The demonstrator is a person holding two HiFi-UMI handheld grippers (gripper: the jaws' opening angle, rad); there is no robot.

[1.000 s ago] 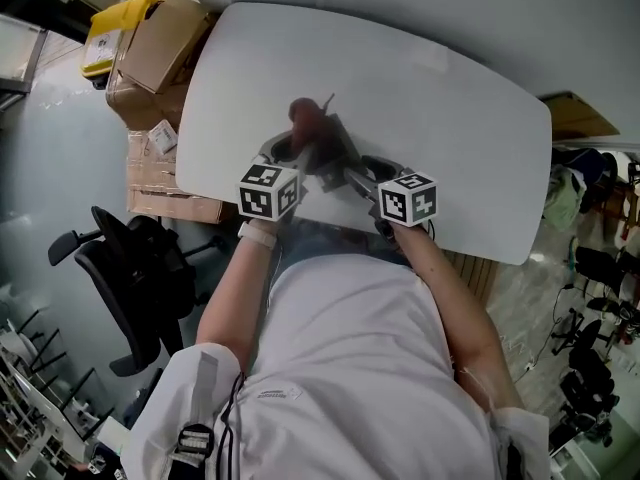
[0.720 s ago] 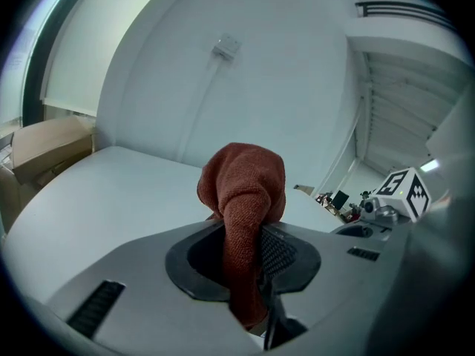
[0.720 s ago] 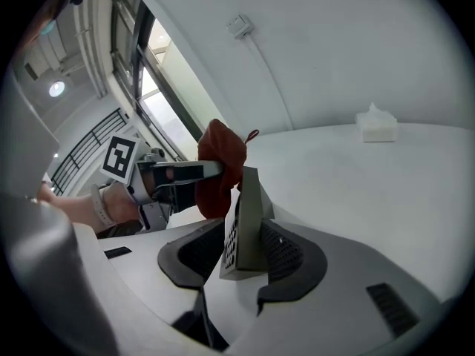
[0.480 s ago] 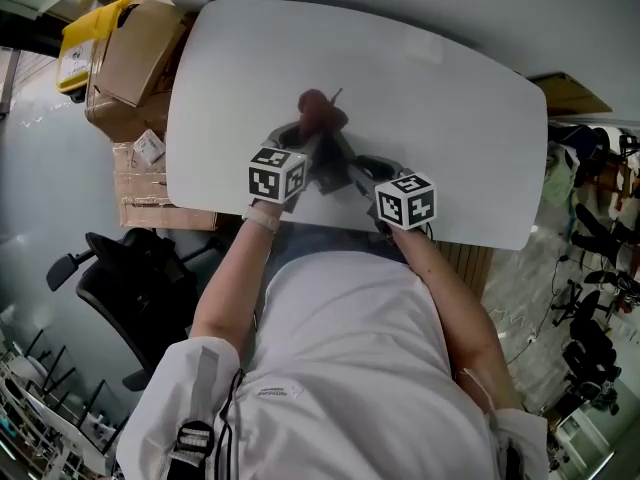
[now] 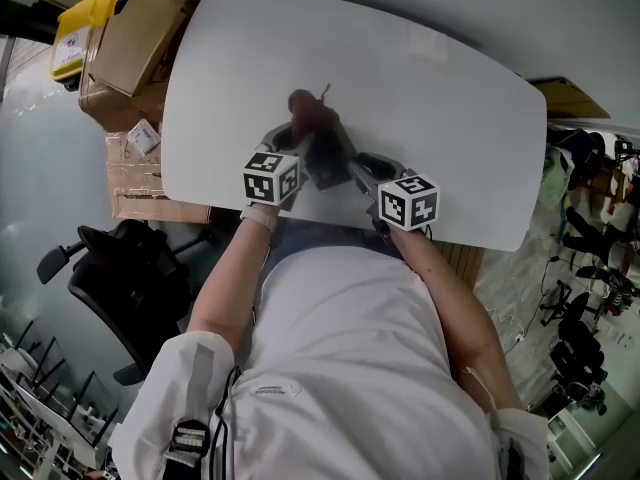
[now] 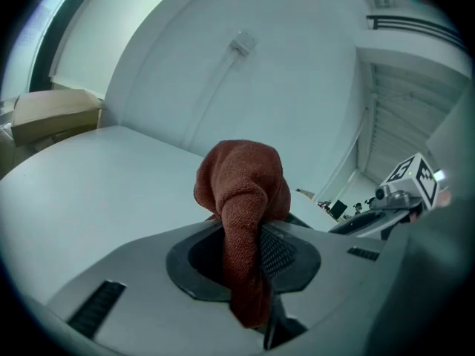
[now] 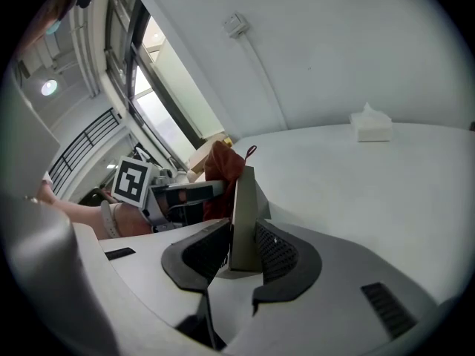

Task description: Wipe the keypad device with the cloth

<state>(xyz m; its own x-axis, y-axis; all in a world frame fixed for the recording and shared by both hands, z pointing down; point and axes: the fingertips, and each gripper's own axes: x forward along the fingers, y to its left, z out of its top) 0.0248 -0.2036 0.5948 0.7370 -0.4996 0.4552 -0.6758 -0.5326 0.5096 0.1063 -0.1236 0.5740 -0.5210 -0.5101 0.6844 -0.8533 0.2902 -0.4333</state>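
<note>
The left gripper (image 6: 245, 269) has its jaws closed tight on a rust-red cloth (image 6: 241, 188), whose bunched end sticks out beyond them. To its right, the right gripper (image 7: 237, 252) has its jaws partly closed, clamping a flat grey keypad device (image 7: 242, 210) held edge-on over the near middle of the white table (image 5: 450, 118), with the cloth at the device's far end. Cardboard boxes (image 5: 150, 38) stand beyond the table's left edge, and a white tissue box (image 7: 369, 124) sits at the far right.

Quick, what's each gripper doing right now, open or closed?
Left gripper: closed on the red cloth.
Right gripper: closed on the keypad device.
</note>
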